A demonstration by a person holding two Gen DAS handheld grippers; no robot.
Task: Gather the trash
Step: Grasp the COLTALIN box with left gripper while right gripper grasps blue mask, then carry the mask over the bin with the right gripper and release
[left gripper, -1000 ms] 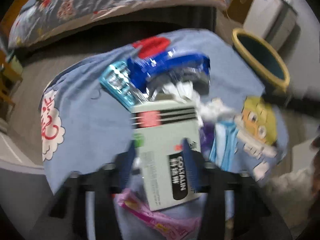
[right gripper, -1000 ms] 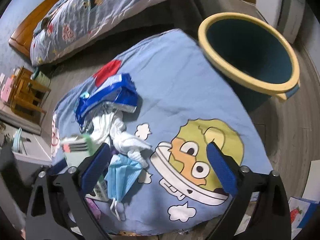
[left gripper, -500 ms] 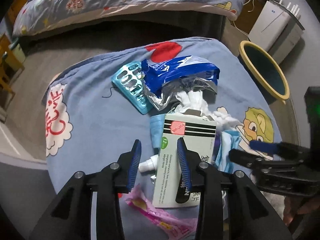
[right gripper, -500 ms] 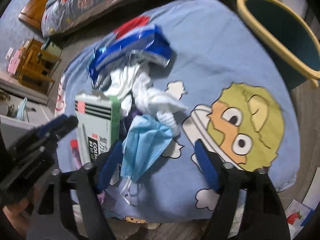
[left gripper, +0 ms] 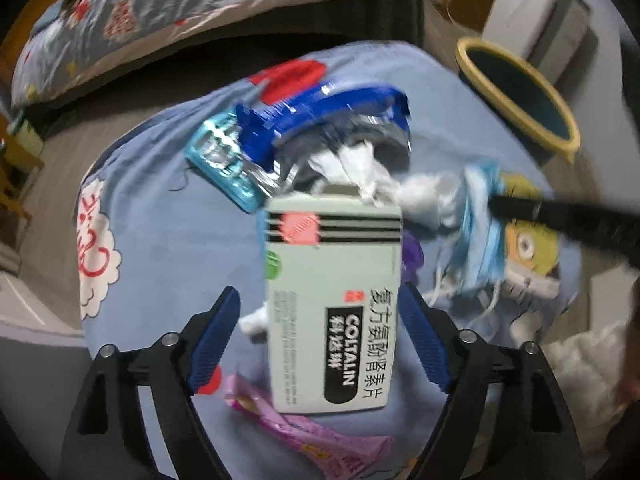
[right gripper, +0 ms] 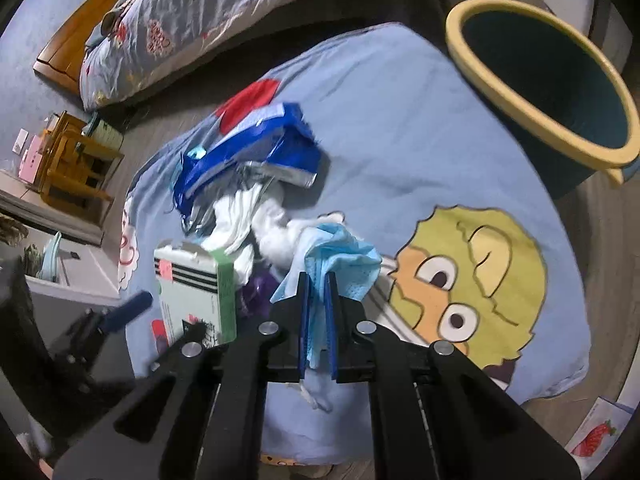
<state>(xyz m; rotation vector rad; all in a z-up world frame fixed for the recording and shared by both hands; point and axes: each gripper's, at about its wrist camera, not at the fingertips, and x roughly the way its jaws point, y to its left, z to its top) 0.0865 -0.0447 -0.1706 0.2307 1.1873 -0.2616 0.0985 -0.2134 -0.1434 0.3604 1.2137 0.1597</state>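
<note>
A pile of trash lies on a blue cartoon cloth. My right gripper is shut on a light blue face mask and lifts it off the pile; the mask also shows in the left wrist view. My left gripper is open, its fingers either side of a pale green medicine box, which also shows in the right wrist view. Behind lie crumpled white tissue, a blue foil wrapper, a teal blister pack and a pink wrapper.
A dark teal bin with a yellow rim stands at the cloth's right edge, also seen in the left wrist view. A bed with a patterned quilt lies behind. A wooden stool stands at left.
My right gripper has closed on the face mask and raised it. My left gripper has opened wider around the medicine box and moved closer to it.
</note>
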